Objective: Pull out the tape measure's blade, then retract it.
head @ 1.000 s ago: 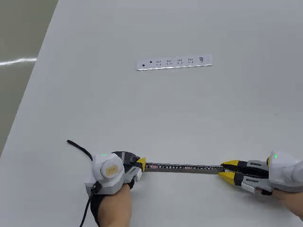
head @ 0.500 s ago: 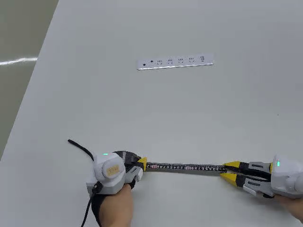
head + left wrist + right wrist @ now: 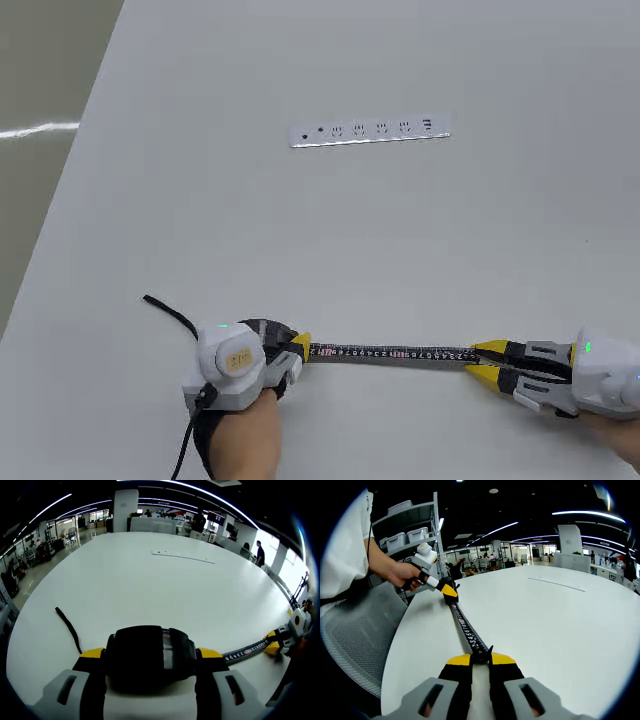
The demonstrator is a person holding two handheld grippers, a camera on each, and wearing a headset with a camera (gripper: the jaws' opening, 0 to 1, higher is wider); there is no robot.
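The black tape measure case (image 3: pixel 150 652) sits between the yellow-tipped jaws of my left gripper (image 3: pixel 292 348), which is shut on it at the near left of the white table. Its dark blade (image 3: pixel 392 353) with white numbers stretches right, just above the tabletop, to my right gripper (image 3: pixel 482 362). That gripper is shut on the blade's end (image 3: pixel 480 655). In the right gripper view the blade (image 3: pixel 466 627) runs away to the left gripper (image 3: pixel 449 588) held in a hand. A black wrist strap (image 3: pixel 168 313) trails left from the case.
A white power strip (image 3: pixel 369 131) lies flat at the far middle of the white table (image 3: pixel 320 230). The table's left edge (image 3: pixel 60 200) drops to a grey-green floor. An office with shelves and people lies beyond the table in both gripper views.
My right gripper has moved slightly to the right with the blade's end, so a little more blade shows. The left gripper and case have stayed in place.
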